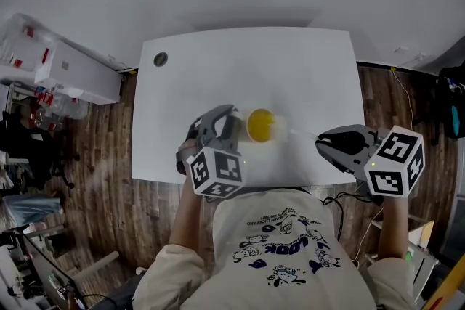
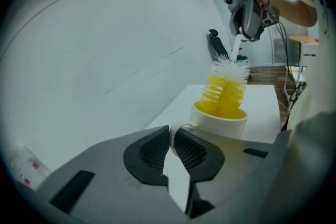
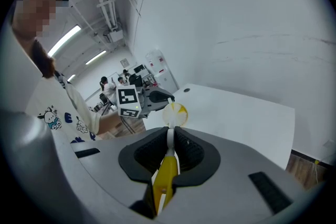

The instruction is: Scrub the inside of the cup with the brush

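Left gripper [image 2: 172, 145] pinching cup [image 2: 219, 122] by handle, right gripper [image 3: 169, 143] clamped on brush [image 2: 227, 86] stem. Could tip cup or twist handle loose if scrubbed sideways too hard.

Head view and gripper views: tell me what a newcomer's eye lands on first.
The yellow brush stands out, its bristles sticking up out of the white cup near the front edge of the white table. The left gripper is shut on the cup's handle. The right gripper, off to the cup's right, is shut on the brush.
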`<state>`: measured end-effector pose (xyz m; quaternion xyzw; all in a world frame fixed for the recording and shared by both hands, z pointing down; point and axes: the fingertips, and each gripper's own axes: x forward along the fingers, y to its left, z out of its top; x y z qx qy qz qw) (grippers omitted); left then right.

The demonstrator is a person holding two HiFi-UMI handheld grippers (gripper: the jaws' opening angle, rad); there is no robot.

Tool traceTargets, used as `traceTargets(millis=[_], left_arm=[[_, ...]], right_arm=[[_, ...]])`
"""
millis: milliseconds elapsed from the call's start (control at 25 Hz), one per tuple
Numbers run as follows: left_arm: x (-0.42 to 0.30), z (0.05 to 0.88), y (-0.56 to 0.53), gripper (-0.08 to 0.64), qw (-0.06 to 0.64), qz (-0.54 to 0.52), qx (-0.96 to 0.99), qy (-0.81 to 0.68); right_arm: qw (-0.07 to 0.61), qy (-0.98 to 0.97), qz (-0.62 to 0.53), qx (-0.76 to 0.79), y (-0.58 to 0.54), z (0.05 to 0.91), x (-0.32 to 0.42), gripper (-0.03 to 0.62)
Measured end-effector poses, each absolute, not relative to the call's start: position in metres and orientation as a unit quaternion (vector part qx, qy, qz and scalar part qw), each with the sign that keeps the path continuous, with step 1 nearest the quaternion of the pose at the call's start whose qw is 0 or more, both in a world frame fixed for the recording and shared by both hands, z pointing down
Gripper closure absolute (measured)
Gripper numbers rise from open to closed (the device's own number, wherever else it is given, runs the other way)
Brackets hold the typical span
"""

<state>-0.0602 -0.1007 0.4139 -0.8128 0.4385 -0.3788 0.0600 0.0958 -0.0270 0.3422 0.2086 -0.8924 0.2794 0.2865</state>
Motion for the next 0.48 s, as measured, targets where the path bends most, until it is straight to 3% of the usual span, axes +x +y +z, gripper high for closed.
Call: traceTargets(millis=[480], left_arm=[[-0.087,0.431,-0.104,0.525,-0.014,-0.361,-0.798,0.482]], right_arm=[[0.27,-0.897,0.285,0.203,-0.023,0.336,0.1,0.545]])
